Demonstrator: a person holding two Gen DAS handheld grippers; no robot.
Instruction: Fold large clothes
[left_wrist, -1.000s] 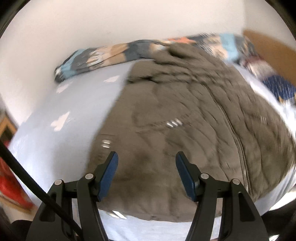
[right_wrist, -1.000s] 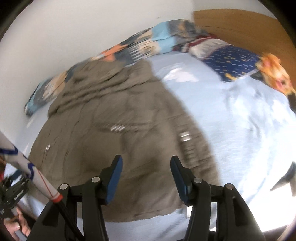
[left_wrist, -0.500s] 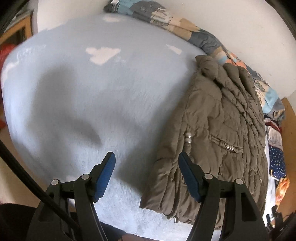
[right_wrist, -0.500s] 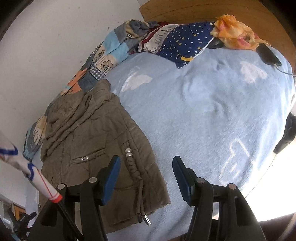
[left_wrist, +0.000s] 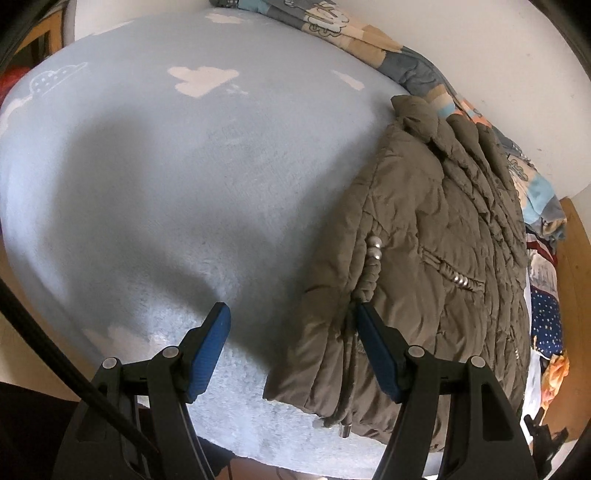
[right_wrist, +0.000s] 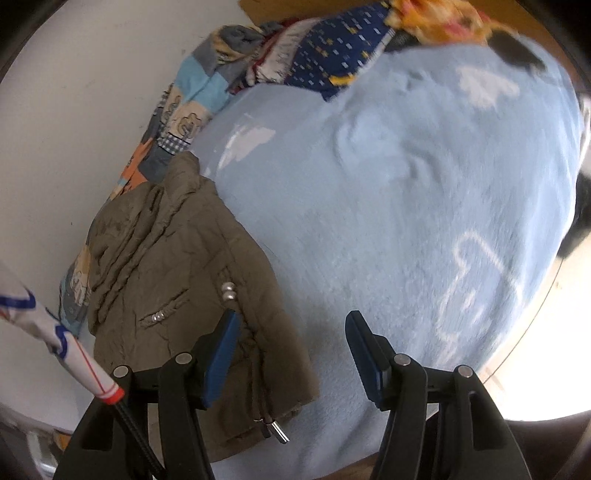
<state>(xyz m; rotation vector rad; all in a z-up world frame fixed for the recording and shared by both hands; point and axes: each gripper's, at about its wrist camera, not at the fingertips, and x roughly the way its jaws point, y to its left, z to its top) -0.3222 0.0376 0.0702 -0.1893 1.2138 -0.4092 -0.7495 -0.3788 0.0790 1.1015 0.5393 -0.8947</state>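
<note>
Jacket (left_wrist: 436, 258): olive, quilted, puffy, folded.
Bed (left_wrist: 166, 184): fleecy blue cover.
Left gripper (left_wrist: 291, 325), right gripper (right_wrist: 291, 332): fingers spread, empty, just widened.

Olive-brown quilted jacket (left_wrist: 436, 266) on pale blue, white-clouded blanket (left_wrist: 184, 177)

Quilted matt cloth jacket (left_wrist: 424, 258) with shiny metal beads (left_wrist: 375, 248), fleecy blanket (left_wrist: 184, 184)

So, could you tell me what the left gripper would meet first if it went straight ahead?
Probably the light blue cloud-print blanket, just beside the olive quilted jacket's edge; the left gripper is open, and depth is unclear.
</note>
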